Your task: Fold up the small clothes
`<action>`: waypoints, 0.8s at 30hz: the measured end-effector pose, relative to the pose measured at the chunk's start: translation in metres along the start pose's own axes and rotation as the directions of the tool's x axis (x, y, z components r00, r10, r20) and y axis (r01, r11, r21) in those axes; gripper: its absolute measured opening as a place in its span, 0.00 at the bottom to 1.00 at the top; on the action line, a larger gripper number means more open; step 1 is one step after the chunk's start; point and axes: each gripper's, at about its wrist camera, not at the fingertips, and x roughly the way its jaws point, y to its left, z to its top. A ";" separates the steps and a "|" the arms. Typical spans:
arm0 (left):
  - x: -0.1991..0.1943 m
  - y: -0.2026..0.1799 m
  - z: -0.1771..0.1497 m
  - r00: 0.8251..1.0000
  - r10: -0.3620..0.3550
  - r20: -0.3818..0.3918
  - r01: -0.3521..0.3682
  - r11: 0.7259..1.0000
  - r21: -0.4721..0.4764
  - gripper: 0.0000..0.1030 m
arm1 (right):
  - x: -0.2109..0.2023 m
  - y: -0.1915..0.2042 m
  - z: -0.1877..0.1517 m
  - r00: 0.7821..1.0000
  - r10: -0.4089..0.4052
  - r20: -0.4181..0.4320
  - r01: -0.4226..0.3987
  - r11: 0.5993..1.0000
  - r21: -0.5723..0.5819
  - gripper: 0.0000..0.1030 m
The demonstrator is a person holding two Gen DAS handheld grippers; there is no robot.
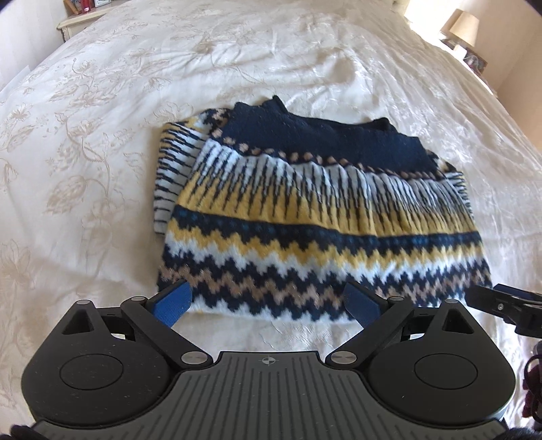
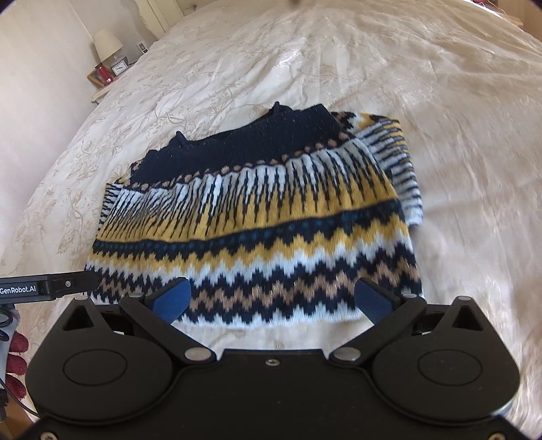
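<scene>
A knitted sweater (image 1: 305,216) in navy, yellow, white and tan zigzag bands lies folded on the cream bedspread (image 1: 101,169); a striped sleeve edge sticks out at its left side. My left gripper (image 1: 271,301) hovers over the sweater's near edge, open, nothing between its blue pads (image 1: 178,301). In the right wrist view the same sweater (image 2: 257,216) lies ahead. The right gripper (image 2: 271,299) is open too, above the near hem, its blue pads (image 2: 172,299) clear of the knit. Each gripper shows at the edge of the other's view: the right one (image 1: 504,304), the left one (image 2: 50,287).
The floral cream bedspread (image 2: 440,135) spreads all around the sweater. A bedside table with a lamp (image 2: 108,44), a clock and a red frame stands at the bed's far corner. Another cabinet (image 1: 81,17) stands beyond the bed. A hand in a dark red glove (image 2: 15,365) holds the left gripper.
</scene>
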 end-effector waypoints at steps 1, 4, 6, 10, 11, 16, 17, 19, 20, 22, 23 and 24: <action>0.000 -0.003 -0.001 1.000 -0.001 -0.003 0.001 1.000 0.004 0.95 | -0.002 -0.002 -0.003 1.000 0.000 -0.001 0.000 1.000 0.005 1.00; 0.003 -0.014 -0.003 1.000 -0.001 -0.011 0.001 1.000 0.021 0.95 | -0.008 -0.009 -0.011 1.000 0.005 -0.003 -0.005 1.000 0.026 1.00; 0.007 -0.021 -0.001 1.000 -0.002 -0.014 0.002 1.000 0.028 0.95 | -0.009 -0.014 -0.015 1.000 0.008 -0.007 -0.008 0.999 0.044 1.00; 0.017 -0.034 0.006 1.000 0.003 -0.018 -0.003 0.999 0.037 0.95 | -0.007 -0.024 -0.018 1.000 0.013 -0.023 -0.012 0.998 0.064 1.00; 0.020 -0.037 0.009 1.000 0.009 -0.020 -0.008 0.999 0.041 0.95 | -0.007 -0.024 -0.018 1.000 0.013 -0.023 -0.012 0.998 0.064 1.00; 0.038 -0.049 0.025 0.999 0.033 -0.027 -0.033 0.999 0.031 0.95 | -0.004 -0.036 -0.014 0.999 0.030 -0.033 -0.027 0.997 0.074 1.00; 0.042 -0.050 0.028 0.999 0.041 -0.027 -0.040 0.999 0.030 0.95 | -0.003 -0.038 -0.013 0.999 0.035 -0.034 -0.032 0.997 0.077 1.00; 0.051 -0.053 0.034 0.998 0.062 -0.033 -0.061 0.998 0.031 0.95 | 0.001 -0.045 -0.007 0.998 0.047 -0.042 -0.043 0.996 0.077 1.00; 0.056 -0.054 0.037 0.996 0.074 -0.040 -0.073 0.997 0.032 0.95 | 0.002 -0.047 -0.005 0.998 0.051 -0.044 -0.047 0.996 0.079 1.00; 0.068 -0.055 0.041 0.993 0.102 -0.062 -0.099 0.994 0.039 0.95 | 0.005 -0.053 -0.001 0.997 0.066 -0.046 -0.062 0.994 0.090 1.00; 0.075 -0.056 0.043 0.990 0.117 -0.078 -0.113 0.992 0.046 0.95 | 0.005 -0.053 -0.001 0.997 0.066 -0.046 -0.062 0.994 0.090 1.00; 0.082 -0.056 0.043 0.987 0.131 -0.094 -0.126 0.990 0.056 0.95 | 0.007 -0.058 0.002 0.996 0.081 -0.041 -0.077 0.992 0.105 1.00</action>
